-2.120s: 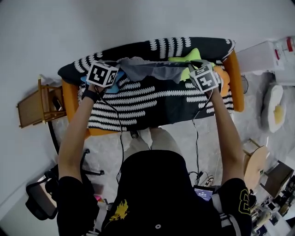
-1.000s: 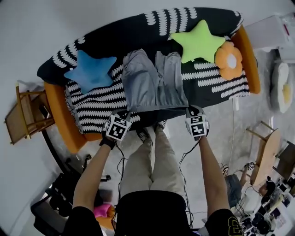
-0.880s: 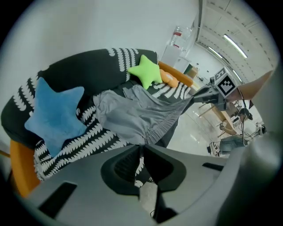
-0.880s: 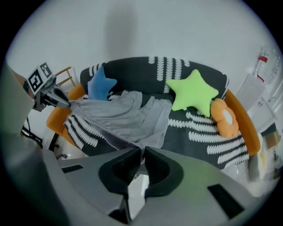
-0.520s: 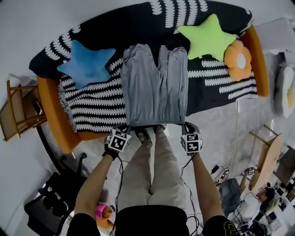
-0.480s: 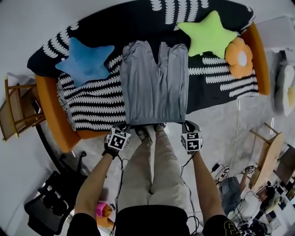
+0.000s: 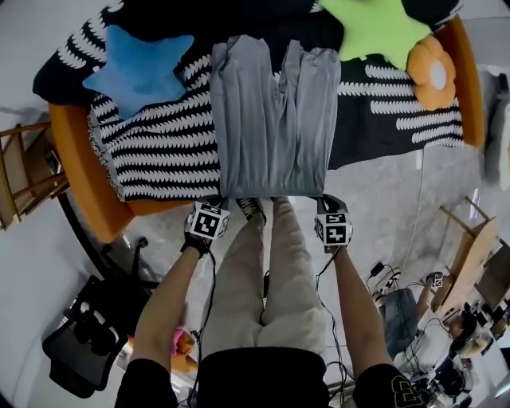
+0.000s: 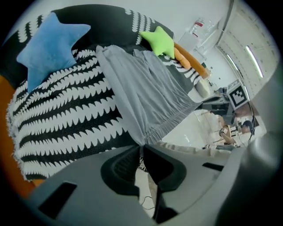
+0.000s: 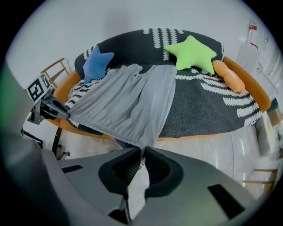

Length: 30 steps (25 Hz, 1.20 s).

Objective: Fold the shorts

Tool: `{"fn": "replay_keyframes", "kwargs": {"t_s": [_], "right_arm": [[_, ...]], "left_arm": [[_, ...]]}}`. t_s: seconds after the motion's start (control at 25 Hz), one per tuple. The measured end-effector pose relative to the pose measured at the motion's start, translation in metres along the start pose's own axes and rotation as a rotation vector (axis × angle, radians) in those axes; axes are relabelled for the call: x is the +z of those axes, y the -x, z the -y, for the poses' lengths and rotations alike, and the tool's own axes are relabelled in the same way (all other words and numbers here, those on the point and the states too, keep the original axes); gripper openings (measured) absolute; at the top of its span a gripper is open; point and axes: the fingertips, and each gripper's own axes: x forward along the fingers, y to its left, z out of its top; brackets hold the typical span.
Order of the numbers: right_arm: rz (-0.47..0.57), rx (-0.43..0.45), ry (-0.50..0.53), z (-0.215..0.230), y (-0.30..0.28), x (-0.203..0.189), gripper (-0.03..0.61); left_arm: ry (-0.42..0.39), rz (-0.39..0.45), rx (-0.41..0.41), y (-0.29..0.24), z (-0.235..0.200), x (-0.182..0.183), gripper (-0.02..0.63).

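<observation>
Grey floor [image 7: 390, 199] runs under a round orange couch [image 7: 84, 179] covered with a black-and-white throw [image 7: 159, 151]. The shorts [image 7: 271, 119] lie flat on that throw. Their two legs point toward the backrest and the waistband [image 7: 271, 194] sits at the front edge, nearest to me.

My left gripper [image 8: 141, 148] has its jaws closed almost all the way. Only the left corner of the waistband is pinched between the pads, and the gathered elastic fans out just above the tips. My right gripper [image 9: 142, 152] is the same, jaws nearly together and clamped on the right corner. The waistband is stretched straight between my two grips. Both grippers point steeply down, just off the couch's front rim, one on either side of my own legs.

To the left of the shorts a blue star [image 7: 135, 72] rests on the throw, close to the cloth but apart from it. To the right a green star [image 7: 374, 24] lies by the far leg, with an orange cushion [image 7: 434, 72] just beyond it against the rim. A wooden chair [image 7: 20, 171] stands off the couch's left end.
</observation>
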Motion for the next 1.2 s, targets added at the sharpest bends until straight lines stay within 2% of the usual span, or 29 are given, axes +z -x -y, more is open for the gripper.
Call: {"fn": "replay_keyframes", "kwargs": {"t_s": [0.12, 0.2, 0.64, 0.68, 0.72, 0.76, 0.8, 0.92, 1.0, 1.08, 1.2], "right_arm": [[0.002, 0.009, -0.001, 0.002, -0.004, 0.0, 0.046], [-0.002, 0.012, 0.001, 0.001, -0.004, -0.002, 0.046], [-0.03, -0.006, -0.029, 0.004, -0.049, -0.019, 0.06], [-0.042, 0.008, -0.039, 0.003, -0.055, -0.023, 0.078], [-0.061, 0.032, -0.056, 0.0, -0.061, -0.029, 0.142], [-0.084, 0.058, -0.077, -0.005, -0.065, -0.036, 0.219], [-0.108, 0.078, -0.097, -0.009, -0.068, -0.043, 0.249], [-0.151, 0.092, -0.109, -0.016, -0.059, -0.059, 0.261], [-0.159, 0.091, -0.105, -0.015, -0.039, -0.065, 0.259], [-0.139, 0.086, -0.124, -0.012, -0.016, -0.06, 0.256], [-0.008, 0.073, -0.22, -0.017, 0.003, -0.02, 0.247]], "left_arm": [[0.105, -0.003, -0.014, -0.005, -0.002, 0.002, 0.038], [0.146, -0.004, -0.014, -0.008, -0.003, 0.0, 0.038], [0.183, -0.021, -0.006, -0.047, -0.015, -0.009, 0.04], [0.203, -0.021, -0.03, -0.05, -0.014, -0.009, 0.042], [0.228, -0.028, -0.061, -0.052, -0.012, -0.01, 0.069], [0.244, -0.049, -0.086, -0.053, -0.009, -0.014, 0.136], [0.245, -0.082, -0.097, -0.054, -0.008, -0.022, 0.192], [0.193, -0.168, -0.07, -0.044, -0.005, -0.047, 0.21], [0.184, -0.176, -0.053, -0.03, 0.003, -0.053, 0.21], [0.2, -0.157, -0.042, -0.009, 0.006, -0.047, 0.21], [0.252, -0.111, -0.005, 0.037, -0.024, -0.01, 0.212]]}}
